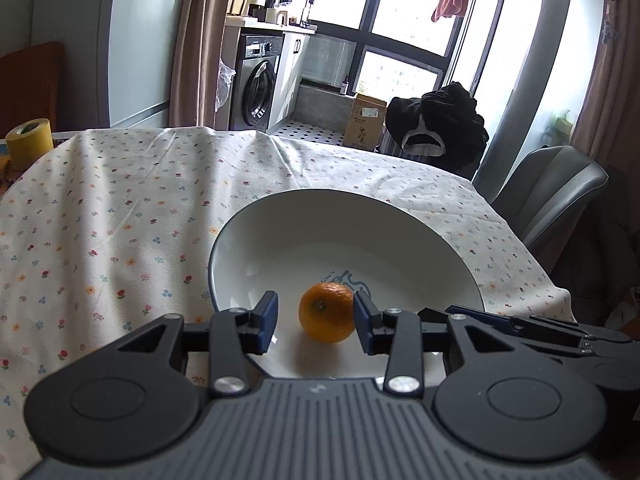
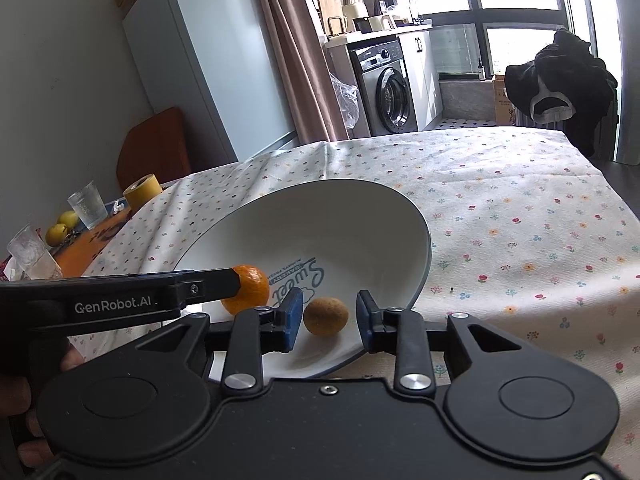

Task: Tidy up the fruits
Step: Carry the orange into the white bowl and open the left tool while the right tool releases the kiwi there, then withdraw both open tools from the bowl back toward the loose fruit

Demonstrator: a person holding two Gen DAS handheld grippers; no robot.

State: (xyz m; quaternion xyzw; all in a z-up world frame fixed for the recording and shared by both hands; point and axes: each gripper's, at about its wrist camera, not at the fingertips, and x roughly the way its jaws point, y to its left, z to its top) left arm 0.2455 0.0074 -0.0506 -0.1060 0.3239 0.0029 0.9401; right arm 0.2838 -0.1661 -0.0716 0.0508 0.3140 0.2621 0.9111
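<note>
While both grippers reach into a white bowl (image 2: 352, 216) on a surface covered by a flower-print cloth (image 2: 520, 208), two fruits lie inside it. In the left wrist view, the left gripper (image 1: 315, 317) has its blue-padded fingers spread wide around a small orange (image 1: 327, 312); the right-hand pad looks to be touching the orange, while the other pad stands clear of it at 9 o'clock. The orange sits on the bowl's floor near the front rim.

In the right wrist view, the right gripper (image 2: 329, 317) is also spread wide, with a brown kiwi (image 2: 325, 316) between its pads — neither pad touches the fruit. The kiwi rests on the bowl's floor, at about 4 o'clock from the orange (image 2: 250, 294) and just beside it. Blue printed lettering shows on the bowl's floor between the two fruits.

Far off at 9 o'clock — beyond the cloth's edge — stand two drinking glasses (image 2: 88, 205), two yellow-green fruits (image 2: 62, 227) and a roll of yellow tape (image 2: 141, 191).
</note>
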